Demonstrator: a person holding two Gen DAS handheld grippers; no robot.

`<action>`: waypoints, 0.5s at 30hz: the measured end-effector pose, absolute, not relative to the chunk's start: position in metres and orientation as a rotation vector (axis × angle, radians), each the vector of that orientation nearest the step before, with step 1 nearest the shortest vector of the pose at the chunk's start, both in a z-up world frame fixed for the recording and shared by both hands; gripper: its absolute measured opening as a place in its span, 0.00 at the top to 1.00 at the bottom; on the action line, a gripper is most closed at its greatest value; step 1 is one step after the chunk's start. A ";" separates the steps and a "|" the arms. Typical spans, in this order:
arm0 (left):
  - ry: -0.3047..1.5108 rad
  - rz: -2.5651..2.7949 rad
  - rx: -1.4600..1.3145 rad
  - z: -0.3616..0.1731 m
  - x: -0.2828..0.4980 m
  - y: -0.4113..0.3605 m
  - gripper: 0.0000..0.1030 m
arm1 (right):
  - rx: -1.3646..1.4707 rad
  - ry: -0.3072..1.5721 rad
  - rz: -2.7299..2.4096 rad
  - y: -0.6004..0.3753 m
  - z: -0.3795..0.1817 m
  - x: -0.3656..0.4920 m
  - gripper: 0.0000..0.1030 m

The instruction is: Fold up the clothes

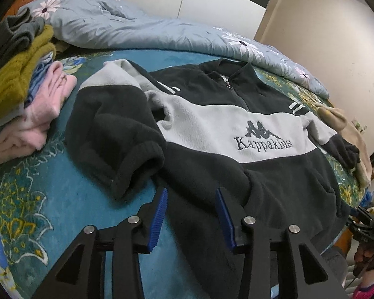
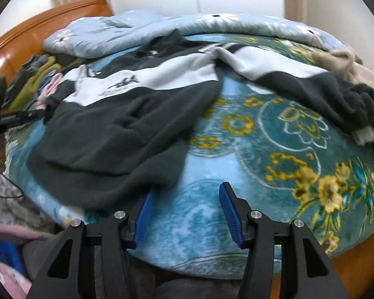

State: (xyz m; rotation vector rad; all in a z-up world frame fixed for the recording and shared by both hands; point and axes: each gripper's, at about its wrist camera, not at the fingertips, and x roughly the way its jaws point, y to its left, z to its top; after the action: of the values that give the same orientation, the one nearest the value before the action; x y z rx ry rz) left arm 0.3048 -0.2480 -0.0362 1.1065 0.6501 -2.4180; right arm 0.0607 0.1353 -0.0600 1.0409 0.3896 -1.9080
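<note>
Left wrist view: teal floral blanket (image 1: 32,199) covers bed; black-and-white Kappa Kids fleece (image 1: 212,129) lies front-up mid-bed, hem at near edge. Folded clothes stack (image 1: 25,94) at left edge, beige garment (image 1: 346,134) at right edge. Left gripper (image 1: 192,214) partly open over fleece hem, pads not pressing. Right gripper (image 2: 184,214) partly open, empty, over bare blanket beside hem.

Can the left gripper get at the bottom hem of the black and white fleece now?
Probably yes. The left gripper stands open right at the hem of the fleece, with the black fabric lying between its pads and nothing over it.
</note>
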 end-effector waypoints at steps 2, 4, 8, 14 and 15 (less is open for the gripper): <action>0.658 -2.417 1.102 -0.036 0.305 -0.248 0.57 | 1.025 0.380 -1.938 0.133 -0.058 0.058 0.47; 0.667 -2.425 1.104 -0.035 0.304 -0.248 0.57 | 1.012 0.347 -1.960 0.130 -0.055 0.052 0.47; 0.655 -2.452 1.100 -0.031 0.304 -0.241 0.57 | 0.972 0.283 -1.991 0.112 -0.040 0.037 0.53; 0.664 -2.507 1.077 -0.022 0.313 -0.229 0.56 | 0.959 0.276 -2.001 0.063 -0.012 0.006 0.72; 0.659 -2.526 1.077 -0.021 0.315 -0.225 0.54 | 0.966 0.286 -2.005 0.055 -0.010 0.001 0.72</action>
State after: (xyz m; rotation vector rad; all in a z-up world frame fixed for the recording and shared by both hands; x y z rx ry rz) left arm 0.3146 -0.2247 -0.0211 1.0775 0.6589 -2.5264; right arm 0.0007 0.0554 -0.0102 0.9658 0.2862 -2.0054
